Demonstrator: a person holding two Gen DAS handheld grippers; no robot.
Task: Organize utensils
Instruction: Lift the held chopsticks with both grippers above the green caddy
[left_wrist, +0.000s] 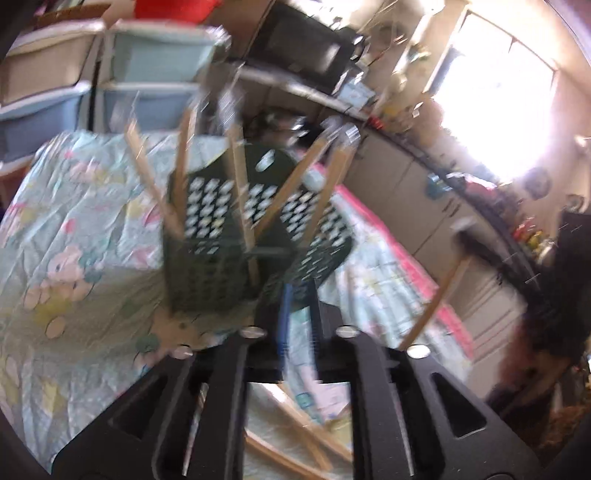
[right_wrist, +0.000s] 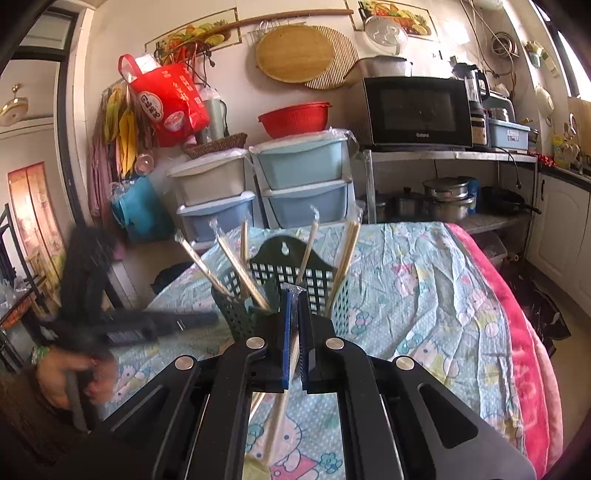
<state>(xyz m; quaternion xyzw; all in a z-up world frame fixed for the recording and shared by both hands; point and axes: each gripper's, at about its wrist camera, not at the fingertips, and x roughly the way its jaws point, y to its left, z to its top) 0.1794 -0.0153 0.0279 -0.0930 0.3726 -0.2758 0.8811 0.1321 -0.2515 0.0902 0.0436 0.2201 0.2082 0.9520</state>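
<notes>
Between the blue pads (right_wrist: 285, 332) of the right gripper (right_wrist: 294, 295), a wrapped pair of chopsticks (right_wrist: 281, 410) is pinched, jaws nearly together on it; its pale shaft runs down and back under the gripper body toward the camera, clear wrapper tip poking up above the fingertips. Directly ahead of the fingertips, near, stands the dark green perforated utensil holder (right_wrist: 291, 275) on the patterned tablecloth (right_wrist: 424, 295). It has a tall back plate with a hanging hole and holds several wrapped chopstick pairs (right_wrist: 240, 271), leaning outward in different directions. To the left of the right gripper, lower down, the left gripper (right_wrist: 125, 326) shows as a dark blurred shape in a hand (right_wrist: 70, 376).

Left wrist view, heavily motion-blurred: left gripper (left_wrist: 295, 314) with a gap between its fingers, apparently empty, though the blur leaves this uncertain. The holder (left_wrist: 221, 236) sits just ahead and slightly left of its tips, tilted in the frame. More loose chopsticks (left_wrist: 303, 421) lie on the cloth beneath the gripper body
</notes>
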